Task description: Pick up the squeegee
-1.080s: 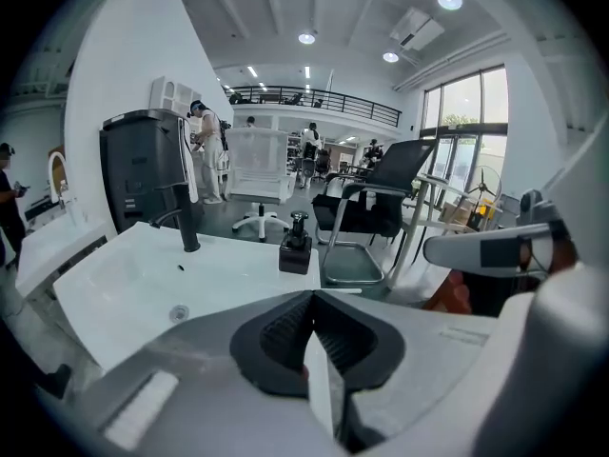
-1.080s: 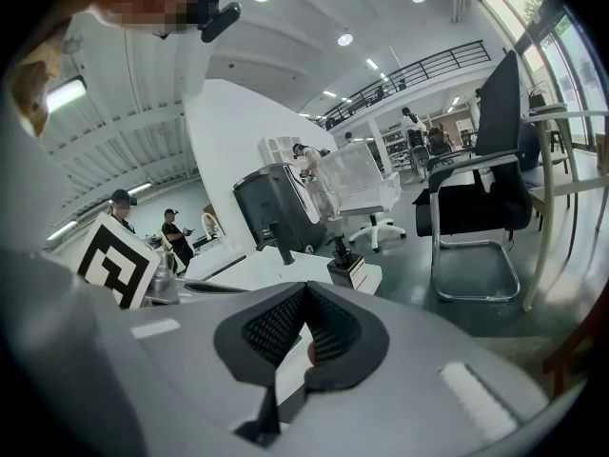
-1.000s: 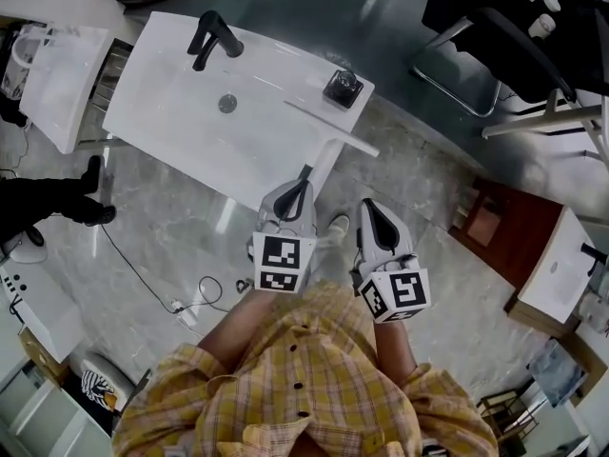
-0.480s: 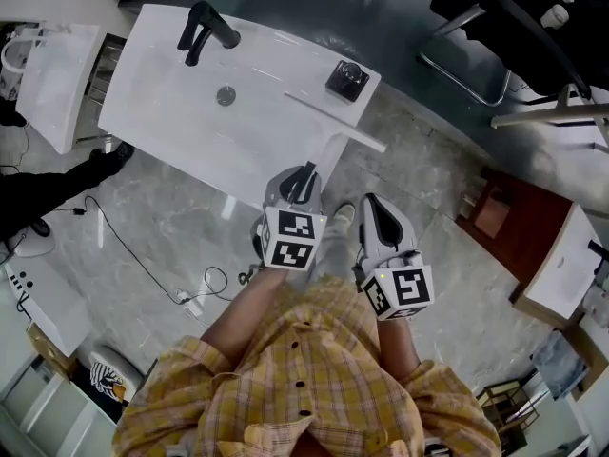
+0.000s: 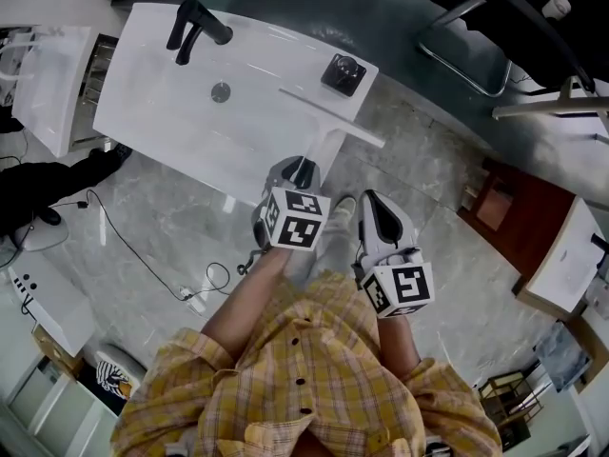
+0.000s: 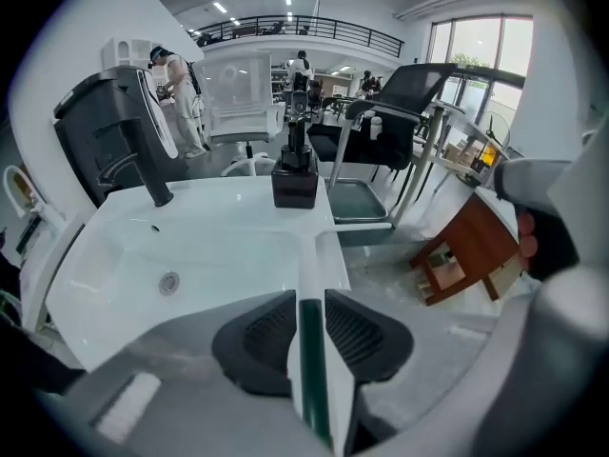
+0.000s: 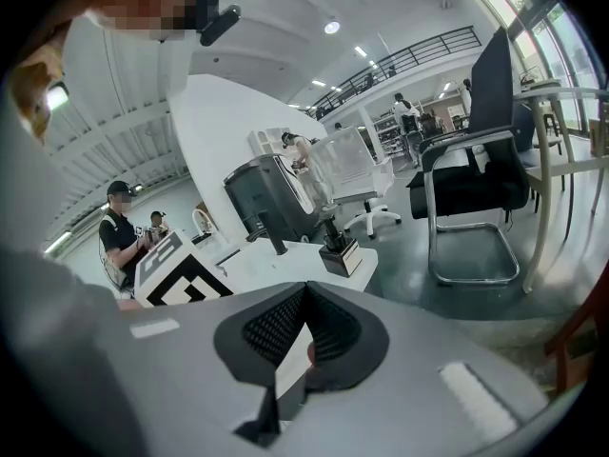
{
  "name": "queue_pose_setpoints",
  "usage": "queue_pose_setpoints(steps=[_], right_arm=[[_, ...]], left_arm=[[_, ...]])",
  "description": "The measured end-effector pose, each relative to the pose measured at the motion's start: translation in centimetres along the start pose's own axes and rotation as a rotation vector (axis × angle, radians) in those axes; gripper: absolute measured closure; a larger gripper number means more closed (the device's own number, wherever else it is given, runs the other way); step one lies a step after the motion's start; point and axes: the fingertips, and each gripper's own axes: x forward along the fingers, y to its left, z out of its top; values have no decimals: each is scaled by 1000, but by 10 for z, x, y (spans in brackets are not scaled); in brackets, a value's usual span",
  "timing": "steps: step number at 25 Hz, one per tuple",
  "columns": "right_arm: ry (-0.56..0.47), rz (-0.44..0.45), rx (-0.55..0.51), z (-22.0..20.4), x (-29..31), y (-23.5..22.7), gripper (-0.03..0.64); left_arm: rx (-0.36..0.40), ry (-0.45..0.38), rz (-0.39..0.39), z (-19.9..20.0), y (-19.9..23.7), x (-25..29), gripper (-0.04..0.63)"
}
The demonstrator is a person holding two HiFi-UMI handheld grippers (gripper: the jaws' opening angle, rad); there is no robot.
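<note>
Left gripper (image 5: 303,170): I am seeing it at the centre of the head view, its marker cube facing up. In the left gripper view (image 6: 309,305) both ribbed pads (image 6: 266,336) are pressing on the squeegee (image 6: 309,360) handle, one from each side, so the jaws are clamping it.

Squeegee (image 5: 324,149): the white handle is running from the jaws up and to the right to the long thin blade. The blade is lying across the right part of the sink (image 5: 162,112) top, just below the dispenser (image 5: 343,72). Its right end is sticking out past the sink's edge. I cannot tell whether the blade is resting on the top or sitting just above it.

Right gripper (image 5: 371,204): I am holding it just right of the left one, apart from the squeegee, above the grey floor (image 5: 171,236). In the right gripper view (image 7: 304,293) the pads are meeting at their tips with nothing between them.

Sink: it is filling the upper left of the head view. The faucet (image 5: 190,25) is standing at its top left, and the drain (image 5: 221,90) is showing in the basin.

Surroundings: a black chair (image 5: 495,27) is standing at the upper right and a brown stool (image 5: 504,212) at the right edge. A cable (image 5: 143,265) is trailing over the floor at the lower left.
</note>
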Motion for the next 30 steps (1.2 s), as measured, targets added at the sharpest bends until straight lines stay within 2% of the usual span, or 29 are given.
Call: queue_pose_setpoints(steps=[11,18,24,30], right_arm=[[0,-16,15,-2,0,-6,617],[-1,-19,20,-4,-3,-9,617],[-9,-18,14,-2,-7,-8,617],[-17,-23,16,0,-14,-10,617]], left_arm=[[24,70,2,-7,1,20,511],[4,88,-5,-7,0,25,512],[-33,84,-3,-6,3,23,511],[-38,61,-7,-3,-1,15,509]])
